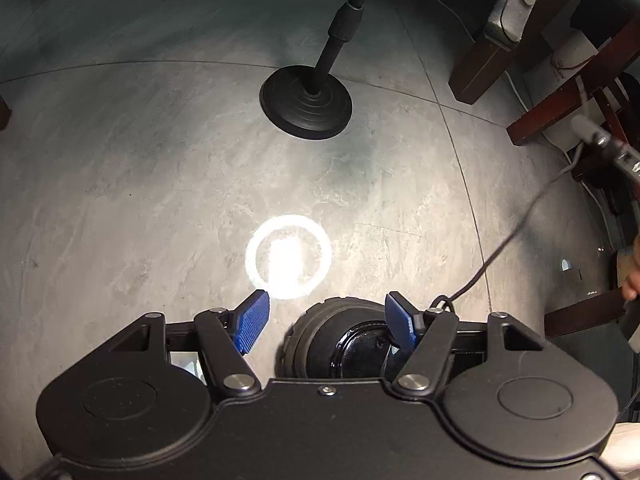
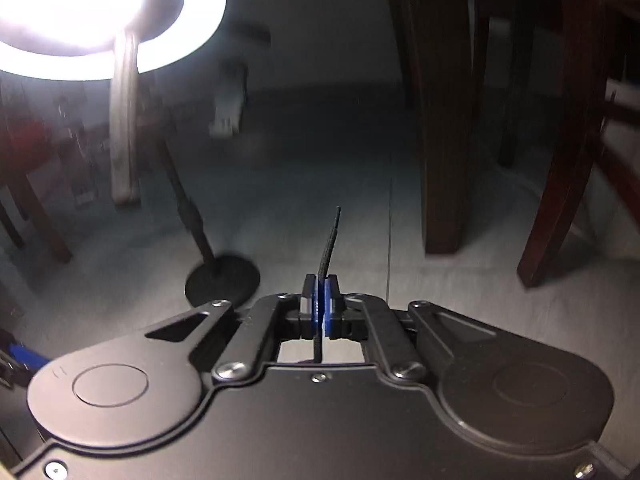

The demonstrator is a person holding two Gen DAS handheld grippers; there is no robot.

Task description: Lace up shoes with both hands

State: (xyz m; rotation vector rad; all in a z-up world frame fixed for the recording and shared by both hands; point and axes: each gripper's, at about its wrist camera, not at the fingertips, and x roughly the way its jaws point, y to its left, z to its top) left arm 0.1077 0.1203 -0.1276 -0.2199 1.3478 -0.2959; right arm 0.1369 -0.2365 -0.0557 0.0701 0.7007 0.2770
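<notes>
In the left wrist view a black shoe (image 1: 332, 344) lies on the floor right under my left gripper (image 1: 326, 300). Its blue pads stand apart, open: the left pad is clear of the shoe and the right pad sits over its edge. A thin black lace (image 1: 500, 248) leaves the shoe beside the right pad and runs taut up to the right edge, towards a blurred grey part (image 1: 600, 144). In the right wrist view my right gripper (image 2: 320, 300) is shut on the lace (image 2: 330, 244), whose stiff tip sticks up past the pads.
A lit ring lamp (image 2: 100, 8) stands on a black pole with a round base (image 1: 306, 100) on the grey tiled floor (image 1: 140, 184). Its glare makes a bright ring (image 1: 288, 256) ahead of the shoe. Dark wooden chair legs (image 1: 480, 68) (image 2: 444, 140) stand to the right. A person's fingers (image 1: 631, 286) show at the right edge.
</notes>
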